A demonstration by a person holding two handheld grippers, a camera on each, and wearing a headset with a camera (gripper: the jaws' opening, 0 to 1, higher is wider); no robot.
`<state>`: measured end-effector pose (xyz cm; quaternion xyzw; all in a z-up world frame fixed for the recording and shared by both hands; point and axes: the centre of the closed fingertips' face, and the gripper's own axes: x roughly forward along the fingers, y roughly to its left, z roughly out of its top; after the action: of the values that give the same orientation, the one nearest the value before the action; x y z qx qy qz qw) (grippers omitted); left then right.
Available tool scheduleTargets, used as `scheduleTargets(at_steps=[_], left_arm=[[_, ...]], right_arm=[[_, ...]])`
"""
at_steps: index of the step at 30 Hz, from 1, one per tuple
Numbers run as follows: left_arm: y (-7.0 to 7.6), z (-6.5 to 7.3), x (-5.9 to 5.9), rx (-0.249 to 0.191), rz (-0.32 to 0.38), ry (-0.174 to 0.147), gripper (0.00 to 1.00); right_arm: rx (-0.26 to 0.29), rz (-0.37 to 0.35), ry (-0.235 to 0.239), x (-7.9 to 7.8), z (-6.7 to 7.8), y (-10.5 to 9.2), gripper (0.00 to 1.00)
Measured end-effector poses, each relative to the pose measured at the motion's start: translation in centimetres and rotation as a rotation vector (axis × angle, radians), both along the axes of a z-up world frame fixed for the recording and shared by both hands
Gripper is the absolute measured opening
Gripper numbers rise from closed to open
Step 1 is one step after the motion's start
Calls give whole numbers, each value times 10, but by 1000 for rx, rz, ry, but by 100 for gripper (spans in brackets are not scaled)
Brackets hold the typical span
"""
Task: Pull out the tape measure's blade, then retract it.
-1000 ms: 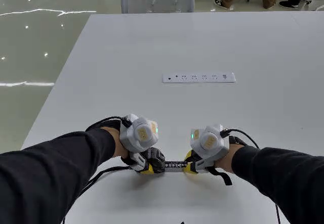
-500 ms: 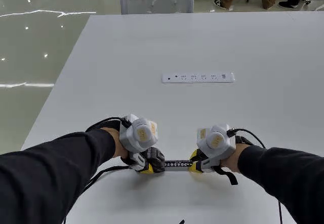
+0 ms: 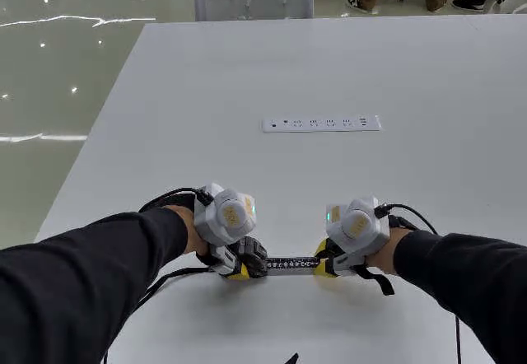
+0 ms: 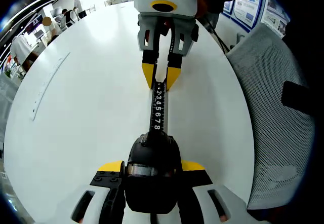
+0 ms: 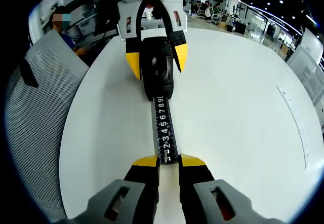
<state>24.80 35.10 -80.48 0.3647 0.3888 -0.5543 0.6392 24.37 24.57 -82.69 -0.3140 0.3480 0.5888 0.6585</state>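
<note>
**White desk** (image 3: 247, 76): a broad, flat surface; all the work lies close to its near edge.
**Grey mesh chair** (image 4: 273, 107): stands just beside that near edge.
**Left gripper** (image 3: 240, 267) and **right gripper** (image 3: 324, 265): grey bodies with yellow-tipped fingers, held low over the desk and facing each other, left and right.
**White power strip** (image 3: 322, 123): a long, flat bar lying crosswise, farther back and well apart from the grippers.
**Black tape measure case** (image 4: 152, 171): rests on the desk at the left, with the left gripper's fingers (image 4: 110, 166) clamped on its two sides.
**Black numbered blade** (image 5: 164, 133): runs straight out of the case to the right, just above the desk. A short length with white numerals shows between the grippers. The right gripper's fingers (image 5: 146, 161) are pinched together on its free end.
</note>
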Motion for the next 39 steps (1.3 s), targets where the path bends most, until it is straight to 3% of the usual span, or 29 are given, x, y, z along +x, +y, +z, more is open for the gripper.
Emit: scheduleTargets(at_steps=[39], left_arm=[[-2, 0, 0, -6, 2, -6, 36]], right_arm=[[-27, -55, 17, 0, 1, -49, 9]])
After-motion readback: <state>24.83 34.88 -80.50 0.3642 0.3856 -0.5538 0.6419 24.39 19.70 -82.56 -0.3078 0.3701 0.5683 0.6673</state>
